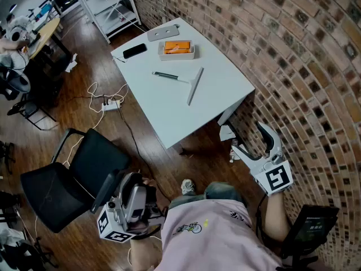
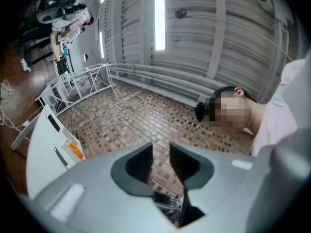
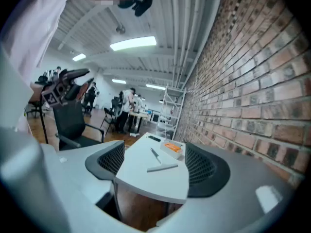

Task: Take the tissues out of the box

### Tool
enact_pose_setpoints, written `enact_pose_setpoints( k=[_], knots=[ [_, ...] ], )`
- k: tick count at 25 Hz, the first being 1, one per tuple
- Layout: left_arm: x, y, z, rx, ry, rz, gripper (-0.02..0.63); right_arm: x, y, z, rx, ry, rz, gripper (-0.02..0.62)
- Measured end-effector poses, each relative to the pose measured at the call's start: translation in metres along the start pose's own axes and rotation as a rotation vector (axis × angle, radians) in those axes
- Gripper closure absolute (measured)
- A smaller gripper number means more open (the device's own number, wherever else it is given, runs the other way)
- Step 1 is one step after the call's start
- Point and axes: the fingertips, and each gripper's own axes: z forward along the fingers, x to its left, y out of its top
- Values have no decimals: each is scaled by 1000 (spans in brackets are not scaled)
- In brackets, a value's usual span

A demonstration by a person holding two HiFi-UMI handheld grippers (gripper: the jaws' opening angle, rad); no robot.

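Observation:
The tissue box (image 1: pixel 176 49), white with orange contents, stands near the far edge of the white table (image 1: pixel 169 112); it also shows in the right gripper view as the small box (image 3: pixel 172 148) and in the left gripper view as an orange-filled box (image 2: pixel 75 150). Both grippers hang well short of the table, by the person's body. My right gripper (image 1: pixel 247 137) is off the table's near right corner, by the brick wall, its jaws wide open (image 3: pixel 153 161) and empty. My left gripper (image 1: pixel 125 186) is low at the left near the chair, its jaws (image 2: pixel 161 152) drawn together with only a slit, holding nothing.
On the table lie a squeegee (image 1: pixel 186 82), a black phone (image 1: pixel 135 51) and a grey lid (image 1: pixel 163 33). A black chair (image 1: pixel 73 176) stands left of the person. Cables and a power strip (image 1: pixel 110 104) trail on the wooden floor. White shelving (image 1: pixel 107 4) stands behind the table.

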Motion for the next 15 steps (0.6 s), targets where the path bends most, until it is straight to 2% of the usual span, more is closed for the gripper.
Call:
enact_pose_setpoints(
  k=[1,3,4,7,11,15],
  knots=[
    [17,3,13,5,2,4,529,-10,-5,26,22,18,-39,215],
    [50,7,39,21,10,21,532,-29,-17,76,73,72,-111,225],
    [66,5,50,35,19,38,532,-38,-26,99,107,117,-143,246],
    [116,-2,86,77,73,92,517,-68,-48,175,226,295,-246,247],
    [173,-4,128,62,209,163,514,-124,-73,290,361,476,-377,247],
    [196,8,139,22,325,227,477,-162,-73,415,434,603,-448,247]
  ],
)
